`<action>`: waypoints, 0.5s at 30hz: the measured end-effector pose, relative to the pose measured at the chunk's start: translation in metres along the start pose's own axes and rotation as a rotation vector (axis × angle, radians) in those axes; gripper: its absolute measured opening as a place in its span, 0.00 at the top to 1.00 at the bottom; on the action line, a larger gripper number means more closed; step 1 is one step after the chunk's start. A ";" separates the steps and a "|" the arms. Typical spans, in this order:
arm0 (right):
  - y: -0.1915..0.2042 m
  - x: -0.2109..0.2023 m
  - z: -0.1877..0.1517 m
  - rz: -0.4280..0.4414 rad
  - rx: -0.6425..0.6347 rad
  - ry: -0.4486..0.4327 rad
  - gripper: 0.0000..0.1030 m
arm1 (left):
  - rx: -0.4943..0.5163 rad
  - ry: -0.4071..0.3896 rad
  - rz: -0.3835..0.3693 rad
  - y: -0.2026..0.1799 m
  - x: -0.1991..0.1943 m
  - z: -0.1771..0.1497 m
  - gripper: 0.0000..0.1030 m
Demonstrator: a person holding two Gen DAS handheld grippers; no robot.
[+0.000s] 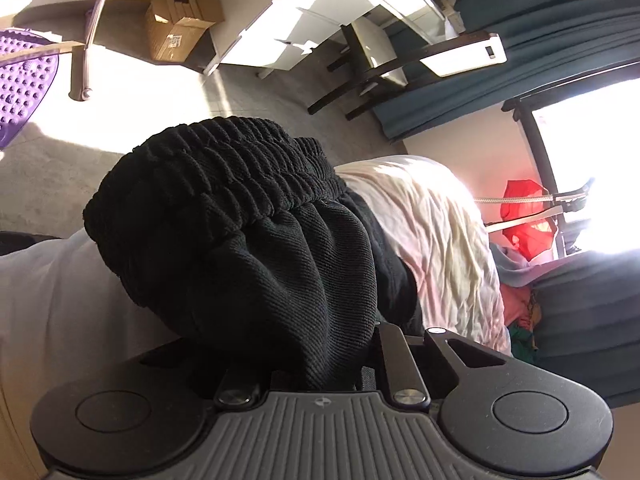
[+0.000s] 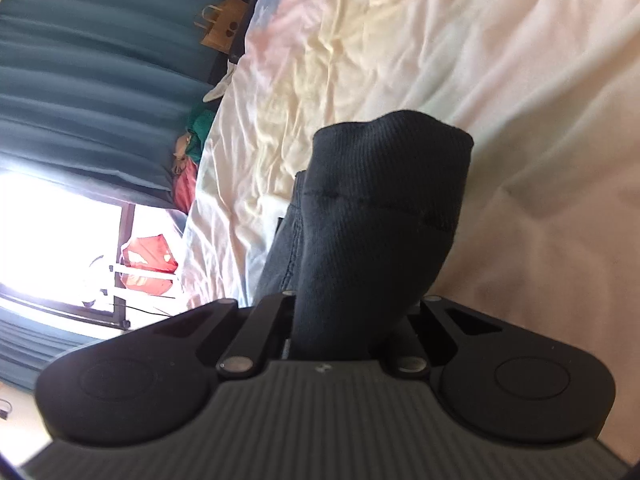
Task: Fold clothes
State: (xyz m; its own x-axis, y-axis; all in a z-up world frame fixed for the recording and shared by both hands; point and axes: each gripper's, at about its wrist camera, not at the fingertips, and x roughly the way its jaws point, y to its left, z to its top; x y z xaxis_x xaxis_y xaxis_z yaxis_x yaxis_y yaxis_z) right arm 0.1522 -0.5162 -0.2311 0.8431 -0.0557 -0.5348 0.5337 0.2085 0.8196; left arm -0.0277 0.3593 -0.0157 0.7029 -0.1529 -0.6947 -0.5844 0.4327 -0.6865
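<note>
1. closest to the left wrist lens, the left tongs (image 1: 320, 376) are buried in black cloth; their jaws sit drawn in on a thick bunch of the black trousers (image 1: 256, 264), so i judge them clamped on it, though the fingertips themselves are hidden under the fabric.
2. left of that bunch there is only pale sheet and carpet; the gathered elastic waistband (image 1: 224, 160) rides above the grip and flops forward, which suggests the garment is held near its top edge so the rest can hang free.
3. to the right in this view, the trousers trail down toward the bed (image 1: 440, 232), its crumpled cream sheet lying just behind them. holding the cloth above the bed probably keeps it straight before it is laid flat.
4. in the right wrist view, left of centre shows teal curtains (image 2: 80, 80) and a bright window, well apart from the work.
5. at centre, the right tongs (image 2: 352, 340) are closed in on a ribbed cuff (image 2: 392, 184), likely a leg end of the same trousers; fingertips are again covered.
6. right of the cuff, the bed sheet fills the view, close beneath.
7. with waist in one hand and cuff in the other, the garment seems stretched lengthwise, likely ready for a fold.
</note>
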 end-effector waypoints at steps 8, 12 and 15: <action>-0.011 0.008 -0.002 -0.016 -0.005 0.017 0.90 | 0.042 0.020 -0.024 0.030 0.005 -0.025 0.67; -0.008 0.008 -0.001 -0.020 -0.036 0.013 0.90 | 0.141 0.026 0.041 0.024 -0.016 -0.032 0.42; -0.006 0.007 -0.001 -0.030 -0.061 0.011 0.90 | 0.261 0.016 0.089 0.014 -0.037 -0.039 0.40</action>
State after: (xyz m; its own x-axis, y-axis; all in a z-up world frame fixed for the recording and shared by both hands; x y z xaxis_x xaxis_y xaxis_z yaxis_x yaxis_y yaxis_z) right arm 0.1552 -0.5167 -0.2397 0.8261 -0.0523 -0.5611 0.5531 0.2664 0.7894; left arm -0.0771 0.3364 -0.0081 0.6458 -0.1168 -0.7546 -0.5181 0.6589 -0.5454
